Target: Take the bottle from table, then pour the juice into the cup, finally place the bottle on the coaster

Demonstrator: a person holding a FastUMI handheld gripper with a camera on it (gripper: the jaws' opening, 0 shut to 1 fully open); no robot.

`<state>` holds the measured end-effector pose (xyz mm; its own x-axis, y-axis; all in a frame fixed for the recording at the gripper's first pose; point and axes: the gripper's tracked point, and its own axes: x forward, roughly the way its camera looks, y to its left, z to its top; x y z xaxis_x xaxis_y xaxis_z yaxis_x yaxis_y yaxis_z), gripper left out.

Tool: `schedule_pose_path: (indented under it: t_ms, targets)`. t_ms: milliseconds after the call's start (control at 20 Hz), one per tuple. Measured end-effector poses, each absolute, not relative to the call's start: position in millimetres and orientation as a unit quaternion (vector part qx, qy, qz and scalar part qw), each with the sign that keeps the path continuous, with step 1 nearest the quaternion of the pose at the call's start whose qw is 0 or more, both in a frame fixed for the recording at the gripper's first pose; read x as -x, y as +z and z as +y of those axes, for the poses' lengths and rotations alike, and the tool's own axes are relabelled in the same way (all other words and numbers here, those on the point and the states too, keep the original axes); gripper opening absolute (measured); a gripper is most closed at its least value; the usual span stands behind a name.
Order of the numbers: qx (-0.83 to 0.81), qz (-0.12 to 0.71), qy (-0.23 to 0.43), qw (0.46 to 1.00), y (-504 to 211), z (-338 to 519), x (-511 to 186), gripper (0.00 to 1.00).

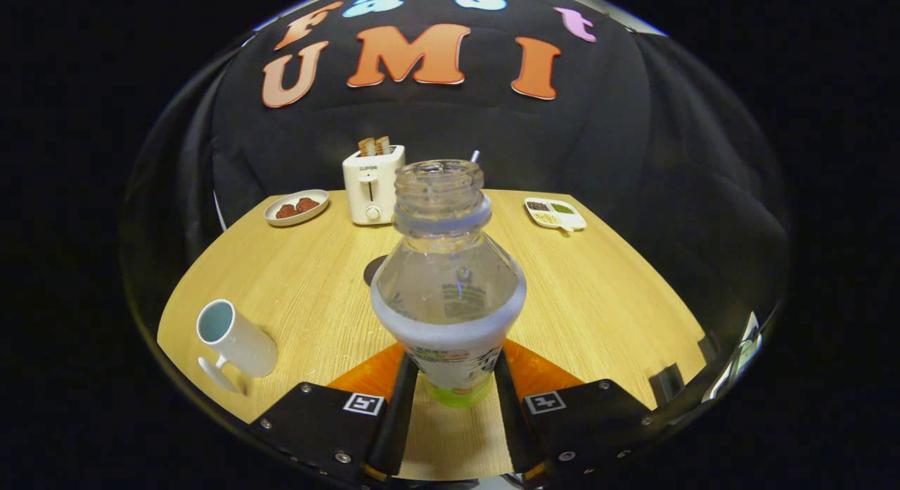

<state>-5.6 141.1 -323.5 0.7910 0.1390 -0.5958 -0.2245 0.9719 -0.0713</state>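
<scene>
The clear uncapped plastic bottle (448, 286) is clamped upright between both fingers of the black tongs (450, 398), above the round wooden desk (598, 300). A white handled cup (235, 342) is seen well apart.

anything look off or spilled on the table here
No spill shows. The bottle stands upright and uncapped between the claw fingers, which press its sides. The one oddity: the white cup appears tilted, its mouth facing sideways rather than up.
</scene>
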Motion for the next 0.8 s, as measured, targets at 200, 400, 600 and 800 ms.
schedule_pose_path:
  t_ms: [200,400,600,800]
  targets:
    - [0.18,0.276,0.118,0.937,-296.3,162.0,10.3,0.58]
    - [0.286,0.233,0.133,0.92,-276.9,182.3,11.2,0.58]
    - [0.349,0.202,0.151,0.903,-268.9,205.4,11.4,0.58]
    - [0.409,0.172,0.161,0.882,-263.4,222.8,10.5,0.58]
